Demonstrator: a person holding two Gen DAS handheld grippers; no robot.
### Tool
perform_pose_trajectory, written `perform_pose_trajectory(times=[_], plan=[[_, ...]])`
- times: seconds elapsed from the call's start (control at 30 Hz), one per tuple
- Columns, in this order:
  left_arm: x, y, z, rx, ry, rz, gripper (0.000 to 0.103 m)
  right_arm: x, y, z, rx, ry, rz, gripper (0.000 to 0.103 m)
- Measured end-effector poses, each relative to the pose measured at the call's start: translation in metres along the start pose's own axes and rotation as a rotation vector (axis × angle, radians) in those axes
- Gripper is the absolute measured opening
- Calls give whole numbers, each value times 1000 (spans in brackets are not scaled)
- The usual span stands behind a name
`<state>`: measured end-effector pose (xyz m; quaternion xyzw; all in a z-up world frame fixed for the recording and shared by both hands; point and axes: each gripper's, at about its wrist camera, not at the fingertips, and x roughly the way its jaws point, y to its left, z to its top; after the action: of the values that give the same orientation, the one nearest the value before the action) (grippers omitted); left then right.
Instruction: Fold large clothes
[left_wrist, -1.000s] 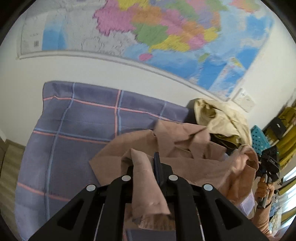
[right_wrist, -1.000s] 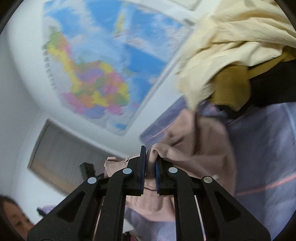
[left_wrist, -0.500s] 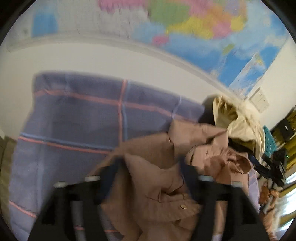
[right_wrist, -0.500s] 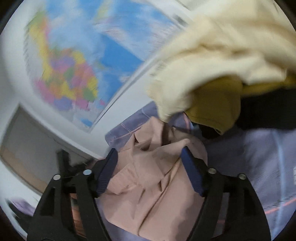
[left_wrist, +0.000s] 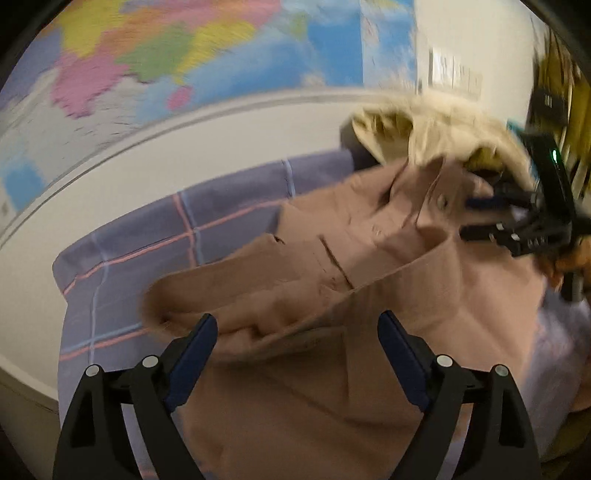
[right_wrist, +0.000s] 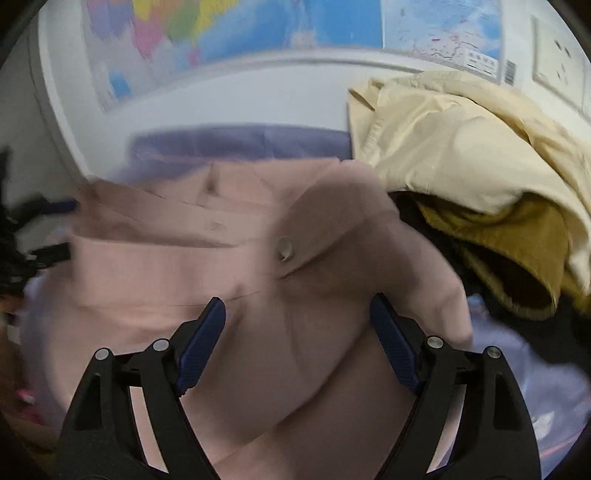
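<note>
Pink shirt (left_wrist: 369, 295) lies crumpled on the purple plaid sheet (left_wrist: 155, 236), beside a cream garment (right_wrist: 461, 147). The left gripper (left_wrist: 297, 343) is spreading its jaws wider, gripping nothing; the right gripper (right_wrist: 297, 325) stands wide apart, also empty. I judge this a release, with a regrip of an edge next. Only the left view shows both grippers clearly; only the right shows the mustard cloth (right_wrist: 509, 251).

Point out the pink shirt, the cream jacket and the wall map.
pink shirt (right_wrist: 229, 273): right wrist view, on its flat front panel.
cream jacket (right_wrist: 454, 147): right wrist view, on its crumpled upper fabric.
wall map (left_wrist: 192, 48): left wrist view, on the coloured countries.
</note>
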<state>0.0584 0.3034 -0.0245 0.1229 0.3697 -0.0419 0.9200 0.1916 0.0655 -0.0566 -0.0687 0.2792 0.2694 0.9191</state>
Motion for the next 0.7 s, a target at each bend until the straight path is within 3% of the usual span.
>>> perform_pose_trajectory(times=[0.07,0.1,0.13,0.17,0.2,0.23,0.33,0.43,0.5,0.57,0.67,0.7], plan=[[21,-3,4,30,52,31,76,15,2,1,-49,33,-44,71],[29,-3,6,31,72,37,72,20,0,0,-50,44,-50,52],[38,0,11,22,89,36,62,22,0,1,-55,48,-51,43],[41,2,13,15,90,40,53,22,-3,1,-61,49,-54,28],[43,5,17,5,88,40,50,20,-8,1,-57,35,-56,6],[42,9,24,-7,82,44,41,18,-10,2,-50,31,-50,5],[38,28,45,-72,54,99,30,-2,-27,15,50,-54,14,4],[41,50,62,-177,36,137,30,-16,-43,26,147,-149,33,2],[39,57,63,-208,34,142,36,-9,-49,28,181,-154,7,2],[33,65,57,-244,23,102,60,11,-59,22,245,-98,47,2],[19,71,37,-263,5,57,75,29,-68,13,294,-8,74,4],[14,72,29,-263,8,53,78,21,-69,10,296,-12,86,15]])
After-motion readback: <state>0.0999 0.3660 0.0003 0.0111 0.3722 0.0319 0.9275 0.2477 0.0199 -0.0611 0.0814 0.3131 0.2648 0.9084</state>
